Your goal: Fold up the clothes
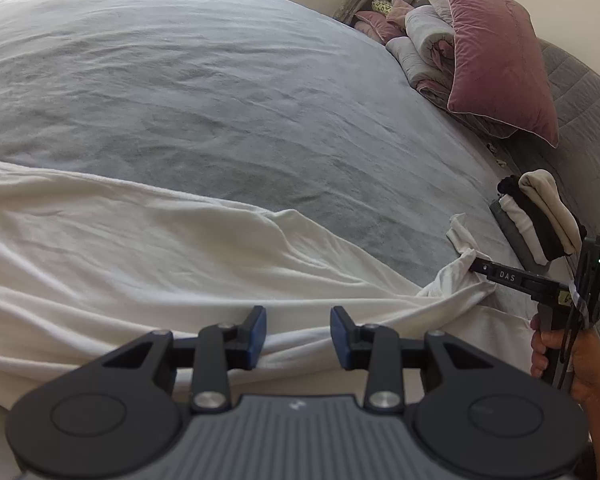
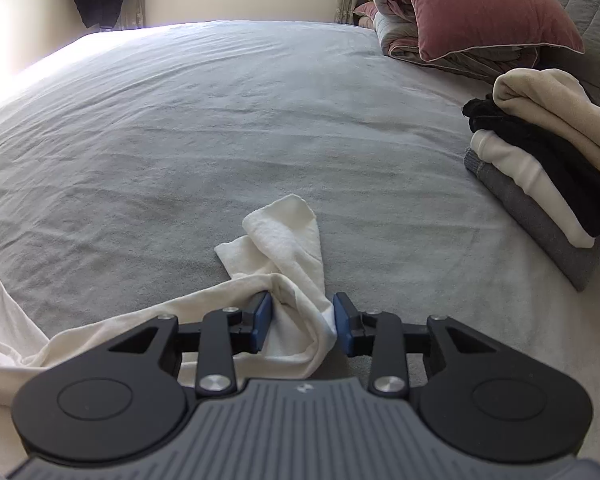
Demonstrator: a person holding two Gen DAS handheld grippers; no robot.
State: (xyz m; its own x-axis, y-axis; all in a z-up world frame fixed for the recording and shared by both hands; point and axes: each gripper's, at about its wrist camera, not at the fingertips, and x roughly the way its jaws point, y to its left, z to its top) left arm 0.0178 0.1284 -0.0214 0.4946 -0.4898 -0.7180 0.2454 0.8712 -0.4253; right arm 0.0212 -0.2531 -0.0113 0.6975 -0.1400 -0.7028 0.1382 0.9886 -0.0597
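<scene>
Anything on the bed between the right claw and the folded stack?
Only bare grey sheet between the right claw and the folded stack, per the right wrist view.

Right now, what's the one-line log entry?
stage: fold starting | left gripper: open above white garment | right gripper: fingers around bunched end, not clamped | folded stack: untouched

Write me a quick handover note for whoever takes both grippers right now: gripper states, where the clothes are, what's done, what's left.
Left gripper: open, holding nothing, over the near part of the white garment.
Right gripper: jaws around a bunched end of the white garment, with cloth between the pads; it looks only partly closed, so a firm grip is not certain.
White garment: spread unfolded along the near edge of the grey bed sheet.
Done: a stack of folded clothes sits at the right, near the pink pillow.
Left: secure the right grip, take another edge with the left, fold the garment, add it to the stack.
</scene>
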